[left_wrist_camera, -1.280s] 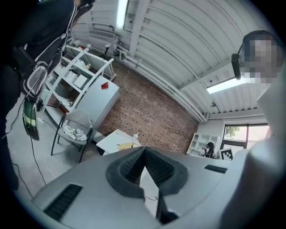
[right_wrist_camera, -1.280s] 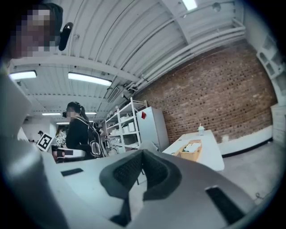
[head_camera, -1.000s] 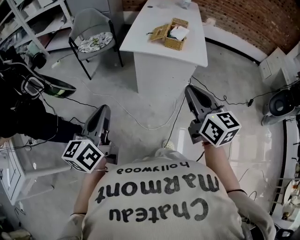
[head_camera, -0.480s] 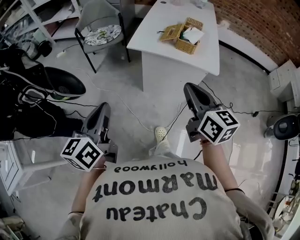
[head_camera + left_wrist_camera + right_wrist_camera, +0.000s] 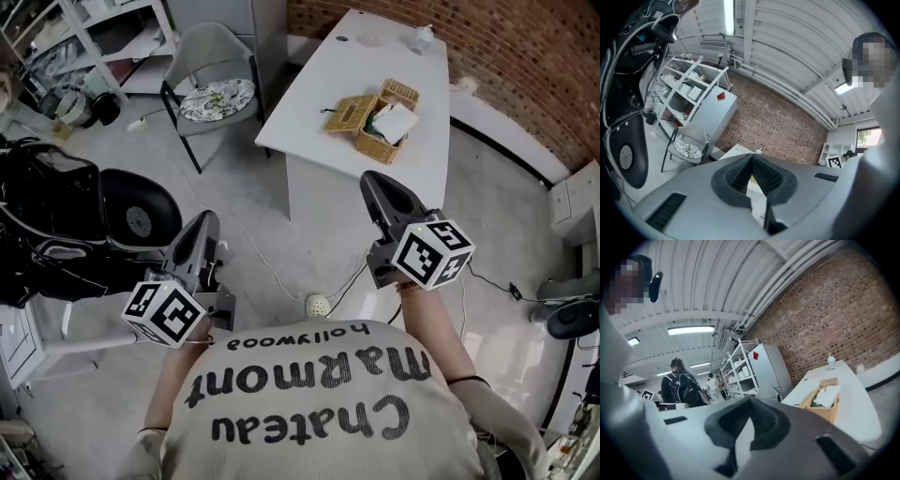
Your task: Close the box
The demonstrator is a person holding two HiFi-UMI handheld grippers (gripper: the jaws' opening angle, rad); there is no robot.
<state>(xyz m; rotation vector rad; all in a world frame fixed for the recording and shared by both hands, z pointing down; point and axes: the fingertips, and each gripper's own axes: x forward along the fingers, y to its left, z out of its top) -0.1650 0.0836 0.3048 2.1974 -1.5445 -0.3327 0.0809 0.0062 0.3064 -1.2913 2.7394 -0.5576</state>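
Note:
The wicker box (image 5: 386,128) stands on the white table (image 5: 314,117) ahead of me, its lid (image 5: 348,114) flung open to the left and a white item (image 5: 397,121) lying inside. In the right gripper view the box (image 5: 824,401) shows to the right, beyond the jaws. My left gripper (image 5: 206,222) and right gripper (image 5: 369,179) are both held over the floor, well short of the table. Each is shut with nothing between its fingers. The left gripper's jaws (image 5: 751,157) hide most of the table.
A grey chair (image 5: 215,96) stands left of the table. Black bags (image 5: 56,220) and a round black seat (image 5: 139,211) lie at the left. Cables and a small white round thing (image 5: 319,305) are on the floor. A cup (image 5: 424,37) stands at the table's far end. People (image 5: 682,383) stand by shelves.
The view has moved toward the table: the table and box sit lower and nearer in the head view. Both grippers keep their places and stay shut.

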